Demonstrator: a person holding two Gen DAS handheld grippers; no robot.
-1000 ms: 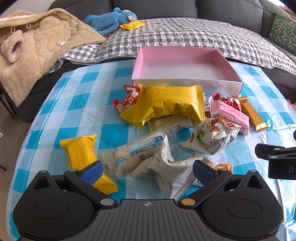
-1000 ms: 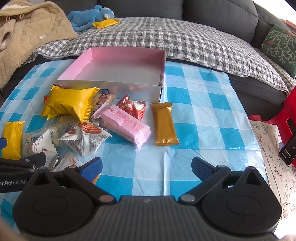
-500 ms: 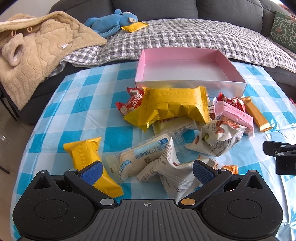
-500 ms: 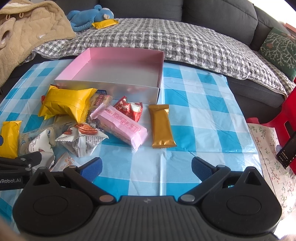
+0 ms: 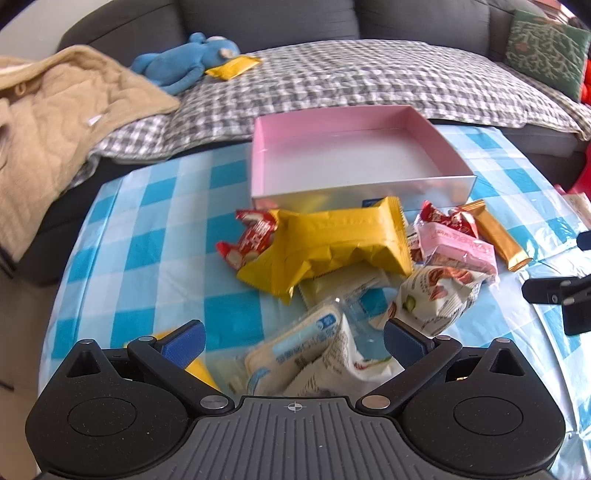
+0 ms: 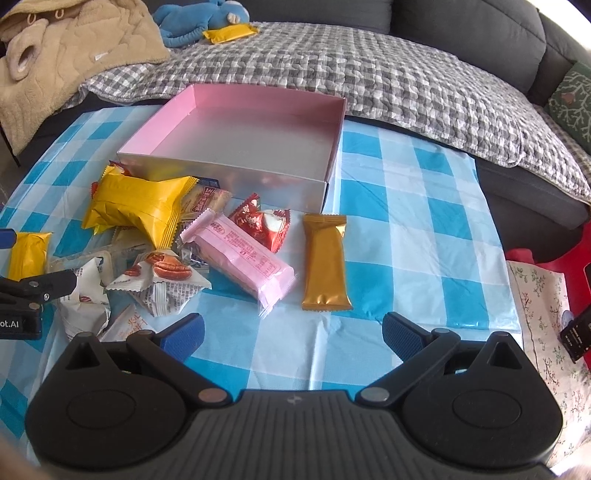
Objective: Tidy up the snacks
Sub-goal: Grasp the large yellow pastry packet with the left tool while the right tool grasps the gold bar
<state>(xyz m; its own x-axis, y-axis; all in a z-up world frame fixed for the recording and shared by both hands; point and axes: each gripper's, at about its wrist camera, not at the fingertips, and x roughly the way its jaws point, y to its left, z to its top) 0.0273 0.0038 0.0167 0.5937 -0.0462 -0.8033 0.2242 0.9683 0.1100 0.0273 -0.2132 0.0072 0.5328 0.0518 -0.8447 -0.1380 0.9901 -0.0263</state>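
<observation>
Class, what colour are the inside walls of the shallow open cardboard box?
Pink inside the shallow open cardboard box, seen best from the right wrist view.

A blue plush toy (image 6: pixel 199 18) and beige quilted garment (image 6: pixel 74 48) lie on a grey sofa (image 5: pixel 280 18) draped with a checked blanket (image 6: pixel 388 70), behind a blue-checked tablecloth (image 6: pixel 406 206).

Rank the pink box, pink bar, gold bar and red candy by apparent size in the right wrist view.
1. pink box
2. pink bar, gold bar: look alike, so unranked
3. red candy, partly hidden behind the pink bar
</observation>
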